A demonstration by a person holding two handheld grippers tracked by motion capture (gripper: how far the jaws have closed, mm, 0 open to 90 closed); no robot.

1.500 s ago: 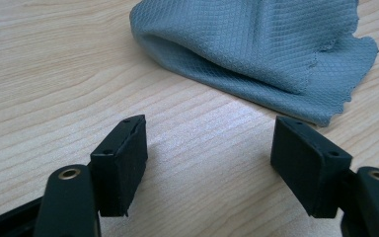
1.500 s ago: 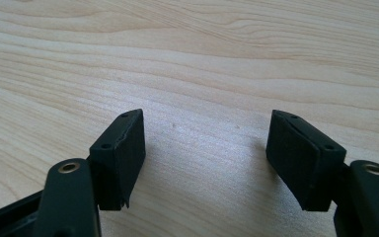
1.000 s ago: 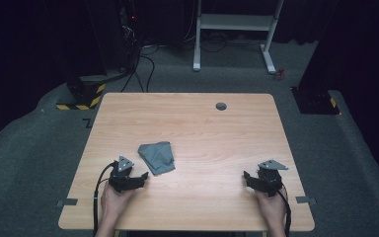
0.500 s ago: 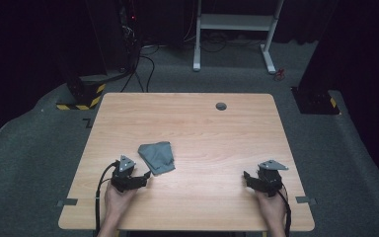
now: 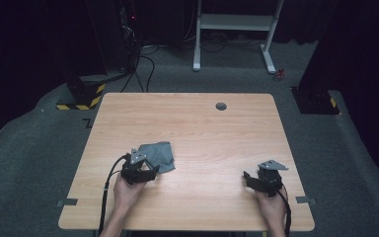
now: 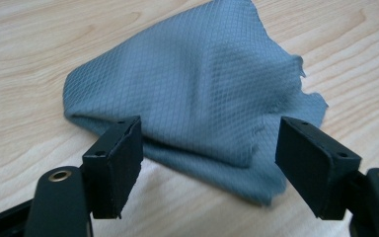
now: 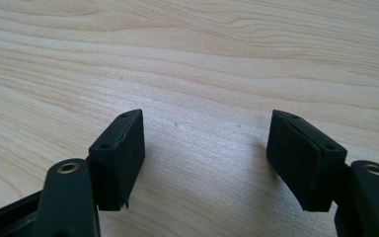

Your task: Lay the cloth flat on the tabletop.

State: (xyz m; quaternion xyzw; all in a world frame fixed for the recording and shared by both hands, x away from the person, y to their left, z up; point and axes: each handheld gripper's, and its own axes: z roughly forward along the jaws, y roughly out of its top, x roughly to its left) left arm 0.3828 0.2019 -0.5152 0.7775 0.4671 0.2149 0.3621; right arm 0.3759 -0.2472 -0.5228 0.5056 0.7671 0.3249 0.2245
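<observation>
**Two open grippers, one cloth about to be pinched**

Two jaws of the left gripper (image 6: 207, 163) stand wide apart just short of the grey cloth (image 6: 197, 94), low over the table (image 6: 24, 59). The step in hand looks like a first pinch on the cloth's near edge. To do it well, I would ease the gripper forward and down until the folded near hem sits fully between the pads, then close on the thick doubled layer rather than on the frayed corner beside the right-hand jaw, which could slip out or tear. Keeping the pads skimming the wood should catch the lowest layer too.

Taking the cloth as landmark: in the left gripper view its near fold lies between the jaws and just beyond them, not yet touched, and the crumpled body rises away behind. In the high view the left gripper (image 5: 140, 170) sits at the cloth's (image 5: 159, 154) near-left edge, overlapping it. The right gripper (image 5: 262, 180), jaws also apart and holding nothing, rests well to the right of the cloth over bare wood. Farther off, a small dark round hole (image 5: 221, 105) lies beyond the cloth near the table's far edge.
</observation>
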